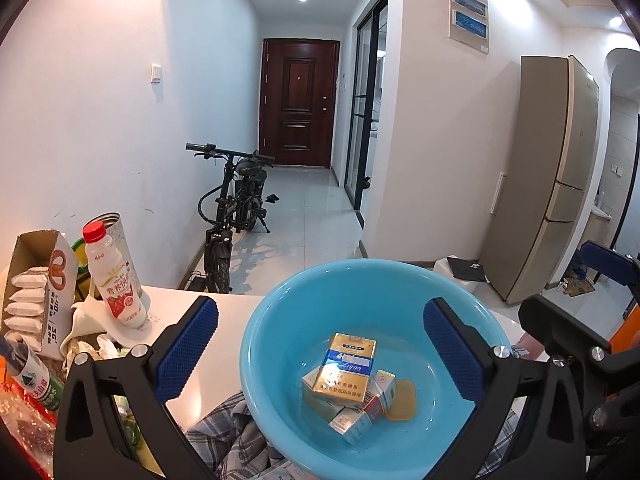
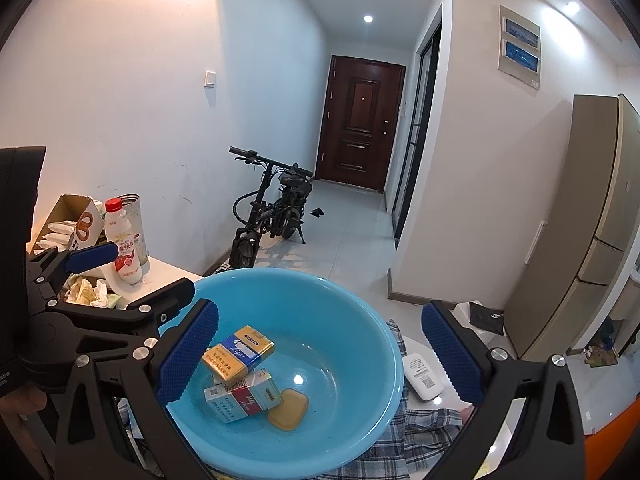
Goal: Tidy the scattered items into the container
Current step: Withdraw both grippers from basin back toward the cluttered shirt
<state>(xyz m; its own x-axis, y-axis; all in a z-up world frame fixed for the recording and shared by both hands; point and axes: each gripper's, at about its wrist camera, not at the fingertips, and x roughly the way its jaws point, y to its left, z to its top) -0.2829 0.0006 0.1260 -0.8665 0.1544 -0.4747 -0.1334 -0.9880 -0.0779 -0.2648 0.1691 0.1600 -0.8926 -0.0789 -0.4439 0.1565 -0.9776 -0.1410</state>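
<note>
A white table carries everything, its near edge cut off by the frame. On it sits a blue basin, resting partly on a checked cloth whose extent is hidden beneath it. Both grippers hang over the basin. The left gripper has its fingers spread wide with nothing between them; the right gripper is likewise released and empty. Inside the basin lie several cigarette packs in a loose pile; how many is hard to make out, perhaps three or four. Beside them lies a yellow bar of soap. A white remote lies outside the basin, half hidden by the right gripper's finger.
</note>
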